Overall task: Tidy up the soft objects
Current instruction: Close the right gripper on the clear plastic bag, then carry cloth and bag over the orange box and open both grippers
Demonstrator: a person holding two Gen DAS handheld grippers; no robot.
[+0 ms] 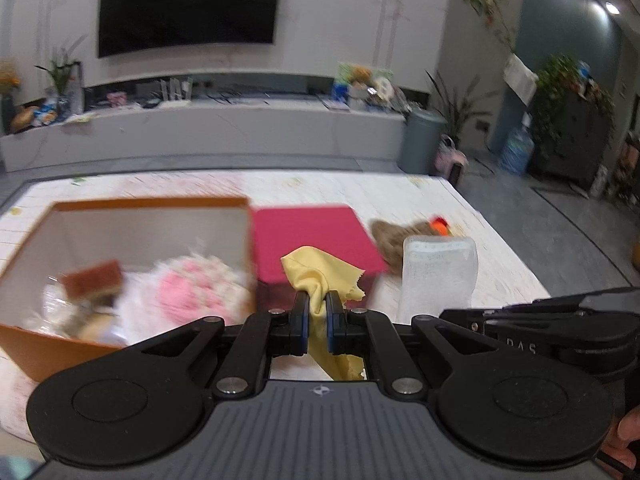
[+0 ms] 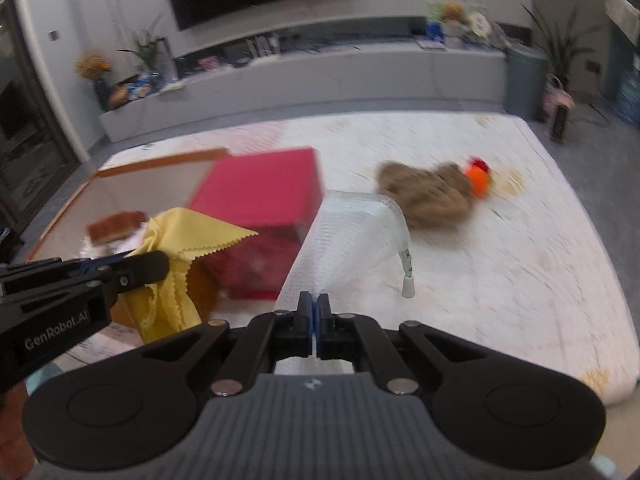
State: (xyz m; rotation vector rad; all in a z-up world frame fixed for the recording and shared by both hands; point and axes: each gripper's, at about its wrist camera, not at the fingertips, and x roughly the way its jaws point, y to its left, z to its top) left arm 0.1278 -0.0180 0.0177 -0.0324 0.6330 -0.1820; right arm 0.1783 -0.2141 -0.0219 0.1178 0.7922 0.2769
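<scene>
Left wrist: box (image 1: 132, 216) part-filled. Left tool (image 1: 317, 307) clamps cloth (image 1: 316, 272); right tool (image 2: 314, 309) clamps mesh bag (image 2: 352, 232). Plush (image 2: 428, 192) beyond box, unpacked.

Box (image 1: 152, 204) left of lidded box (image 1: 312, 236), touching

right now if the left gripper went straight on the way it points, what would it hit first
Probably the red box: it sits right past the left gripper, behind the yellow cloth the fingers hold. Depth is unclear, so it might pass over the box.
</scene>
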